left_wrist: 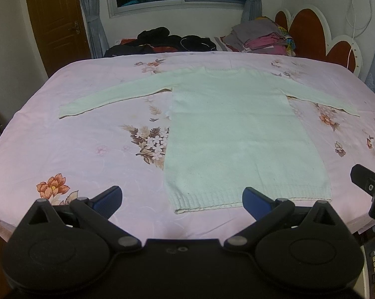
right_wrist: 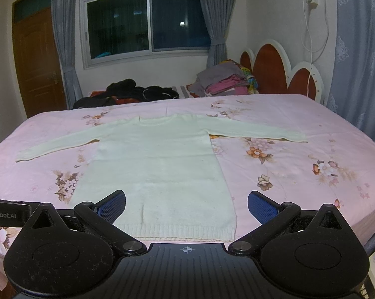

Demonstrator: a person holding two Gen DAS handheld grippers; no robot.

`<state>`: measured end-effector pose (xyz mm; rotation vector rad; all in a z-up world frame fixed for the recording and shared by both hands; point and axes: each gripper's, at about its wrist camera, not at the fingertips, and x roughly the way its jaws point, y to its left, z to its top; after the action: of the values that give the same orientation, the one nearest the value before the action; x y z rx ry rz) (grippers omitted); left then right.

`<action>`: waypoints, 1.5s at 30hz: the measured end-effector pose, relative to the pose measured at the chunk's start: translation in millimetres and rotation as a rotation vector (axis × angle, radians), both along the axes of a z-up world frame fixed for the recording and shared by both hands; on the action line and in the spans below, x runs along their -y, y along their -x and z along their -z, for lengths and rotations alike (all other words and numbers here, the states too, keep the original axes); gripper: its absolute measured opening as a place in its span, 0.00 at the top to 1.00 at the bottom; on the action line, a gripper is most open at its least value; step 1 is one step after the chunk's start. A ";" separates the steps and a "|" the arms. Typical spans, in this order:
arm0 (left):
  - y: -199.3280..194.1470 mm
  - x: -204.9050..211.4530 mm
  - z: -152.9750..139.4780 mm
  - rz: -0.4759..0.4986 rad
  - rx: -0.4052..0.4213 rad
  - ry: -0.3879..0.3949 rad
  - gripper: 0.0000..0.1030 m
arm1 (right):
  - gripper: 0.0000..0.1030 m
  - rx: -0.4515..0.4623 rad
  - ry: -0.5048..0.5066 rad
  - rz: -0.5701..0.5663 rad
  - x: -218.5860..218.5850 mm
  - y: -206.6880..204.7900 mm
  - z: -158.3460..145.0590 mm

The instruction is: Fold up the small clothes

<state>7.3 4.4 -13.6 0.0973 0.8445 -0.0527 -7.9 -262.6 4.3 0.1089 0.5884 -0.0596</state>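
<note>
A pale cream knit sweater (left_wrist: pixel 237 134) lies flat on the bed, front up, both sleeves spread out to the sides, hem toward me. It also shows in the right wrist view (right_wrist: pixel 157 169). My left gripper (left_wrist: pixel 182 201) is open and empty, held above the near edge of the bed at the hem's left corner. My right gripper (right_wrist: pixel 186 206) is open and empty, over the hem's right part. The right gripper's body shows at the right edge of the left wrist view (left_wrist: pixel 369 189).
The bed has a pink floral sheet (left_wrist: pixel 75 149). Dark clothes (left_wrist: pixel 162 39) and a stack of folded clothes (left_wrist: pixel 259 37) lie at the far side. A red and white headboard (left_wrist: pixel 312 32) stands at the right. A wooden door (right_wrist: pixel 35 59) and a window are behind.
</note>
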 end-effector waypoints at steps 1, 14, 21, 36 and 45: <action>-0.1 0.1 0.1 0.001 -0.001 0.000 0.00 | 0.00 0.000 0.000 0.000 0.1 0.0 -0.1; -1.7 5.0 2.1 0.011 -0.008 -0.003 0.00 | 0.00 -0.003 -0.002 0.001 3.9 -0.5 1.9; -3.3 5.7 3.6 0.015 -0.014 -0.001 0.00 | 0.00 -0.003 -0.002 0.004 5.7 -0.1 2.7; -4.2 6.6 4.4 0.018 -0.020 0.000 0.00 | 0.00 -0.011 -0.003 0.005 8.5 0.1 6.2; -4.2 6.6 4.4 0.017 -0.019 0.000 0.00 | 0.00 -0.013 -0.004 0.002 8.4 -2.2 7.0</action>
<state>11.4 -2.2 -18.1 0.1043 0.8628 -0.0694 -5.7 -271.0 -2.7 0.1127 0.6018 -0.0610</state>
